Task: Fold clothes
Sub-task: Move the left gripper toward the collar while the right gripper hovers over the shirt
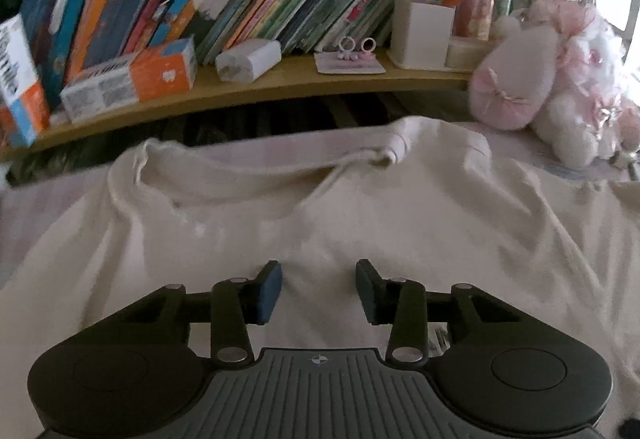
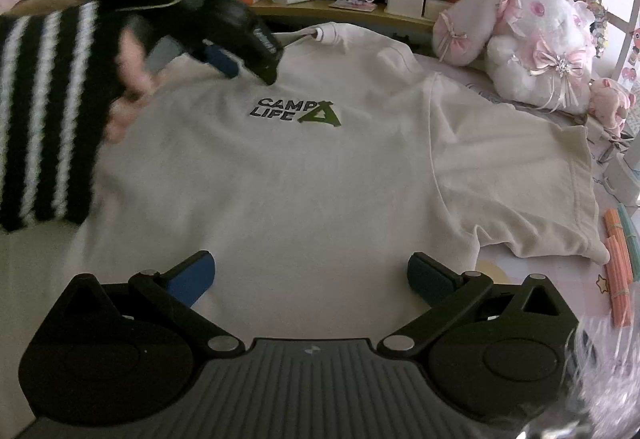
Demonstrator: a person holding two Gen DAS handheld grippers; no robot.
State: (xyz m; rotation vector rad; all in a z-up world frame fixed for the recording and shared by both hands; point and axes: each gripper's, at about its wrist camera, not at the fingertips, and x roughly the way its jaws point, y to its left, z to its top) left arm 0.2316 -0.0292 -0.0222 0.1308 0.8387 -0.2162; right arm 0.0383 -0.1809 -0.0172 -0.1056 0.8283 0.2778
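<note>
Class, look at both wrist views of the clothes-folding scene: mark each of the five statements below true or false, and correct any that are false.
1. The T-shirt lies spread out with its printed side up. True.
2. The print on the shirt reads "CAMP LIFE". True.
3. The right gripper is clamped shut on the shirt's hem. False: its jaws stand wide apart over the cloth and hold nothing.
4. The plush toy sits on the shelf among the books. False: it sits on the bed surface beside the shirt's sleeve, below the shelf.
5. The person's sleeve is plain white. False: it is striped black and white.
</note>
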